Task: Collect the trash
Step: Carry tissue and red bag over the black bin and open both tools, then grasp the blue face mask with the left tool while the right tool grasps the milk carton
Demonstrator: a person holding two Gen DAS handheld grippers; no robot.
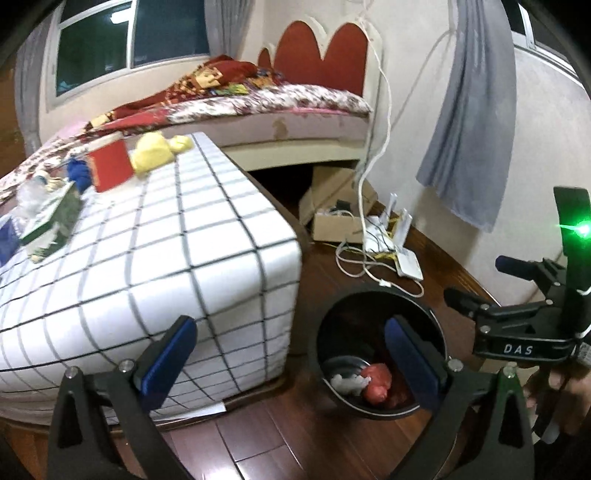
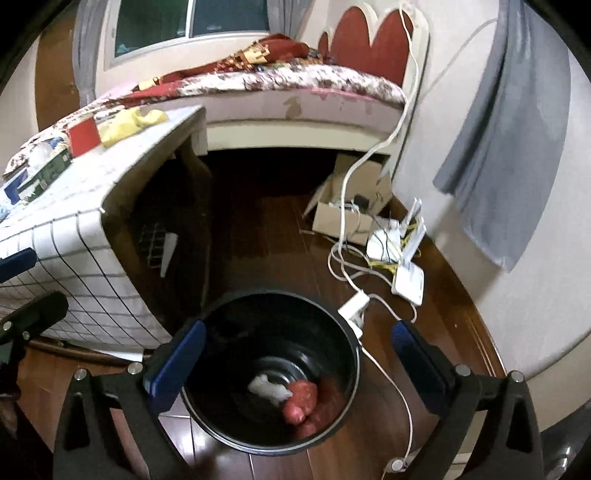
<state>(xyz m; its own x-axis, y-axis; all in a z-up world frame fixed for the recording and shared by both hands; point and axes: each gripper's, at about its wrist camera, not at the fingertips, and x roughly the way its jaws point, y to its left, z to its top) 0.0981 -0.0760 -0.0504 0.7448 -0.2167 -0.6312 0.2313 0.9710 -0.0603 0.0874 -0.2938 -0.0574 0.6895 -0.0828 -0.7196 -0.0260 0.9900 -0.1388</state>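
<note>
Fingers spread wide on both — left gripper (image 1: 291,354) and right gripper (image 2: 297,358), nothing held. Right sits over the black bin (image 2: 271,373) on the floor; red wad (image 2: 301,404) and white scrap (image 2: 267,387) lie inside.

Both my feeds show a room under indoor light, while the window panes (image 1: 166,29) read dark. The fisheye bends everything hard: the checked tabletop (image 1: 166,236) bulges, walls curve, and black vignette fills the corners. A green lamp (image 1: 583,230) on the right tool flares into a star of glare at my left view's edge. The wooden floor (image 2: 280,236) goes murky under the bed (image 2: 295,125). Inside the black bin (image 2: 343,354) I see a glossy sheen on the wall. The tabletop clutter is smeared by blur, and the grey curtain (image 2: 509,147) looks soft.
</note>
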